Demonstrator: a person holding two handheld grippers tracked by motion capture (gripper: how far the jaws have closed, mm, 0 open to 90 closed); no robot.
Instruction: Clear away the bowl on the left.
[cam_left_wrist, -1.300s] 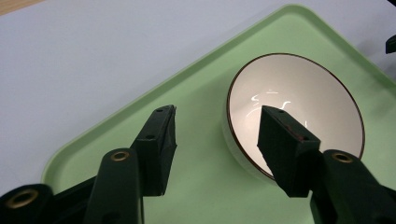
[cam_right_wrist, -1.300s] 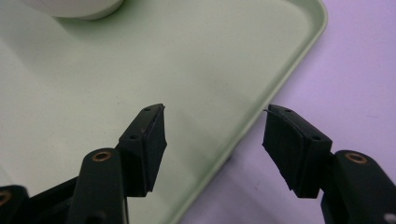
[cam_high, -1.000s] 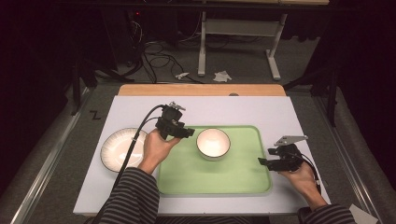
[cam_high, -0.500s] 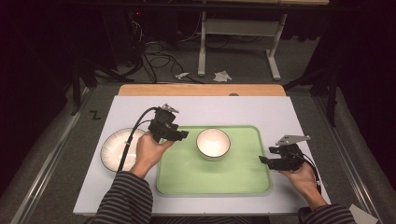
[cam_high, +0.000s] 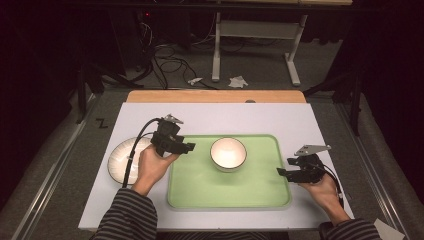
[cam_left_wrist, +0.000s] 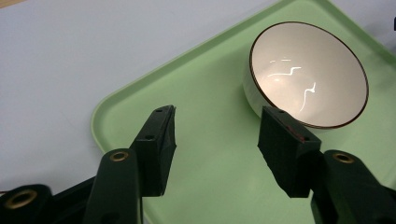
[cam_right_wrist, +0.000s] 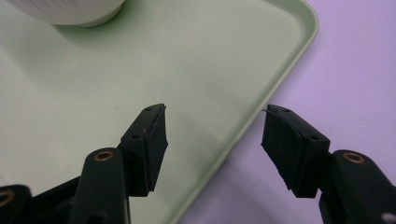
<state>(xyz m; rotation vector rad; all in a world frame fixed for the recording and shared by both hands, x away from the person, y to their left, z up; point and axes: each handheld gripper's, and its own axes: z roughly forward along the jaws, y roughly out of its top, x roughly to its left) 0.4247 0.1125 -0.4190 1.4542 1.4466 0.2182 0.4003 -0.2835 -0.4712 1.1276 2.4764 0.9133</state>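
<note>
A white bowl (cam_high: 228, 154) with a thin dark rim sits upright on a pale green tray (cam_high: 200, 190), toward the tray's far edge, on a white desk (cam_high: 260, 117). The left gripper (cam_high: 186, 148) hovers over the tray's left edge, pointing at the bowl and just short of it, its jaws spread apart with nothing between them. In the left gripper view the bowl (cam_left_wrist: 308, 74) lies just beyond the right-hand jaw, apart from it. The right gripper (cam_high: 282, 172) hangs at the tray's right edge, jaws likewise parted and empty; the right gripper view shows the tray's rim (cam_right_wrist: 261, 112) running between them. A ribbed white plate (cam_high: 117, 160) rests on the desk left of the tray, partly behind the left hand (cam_high: 152, 167) and its cable.
</note>
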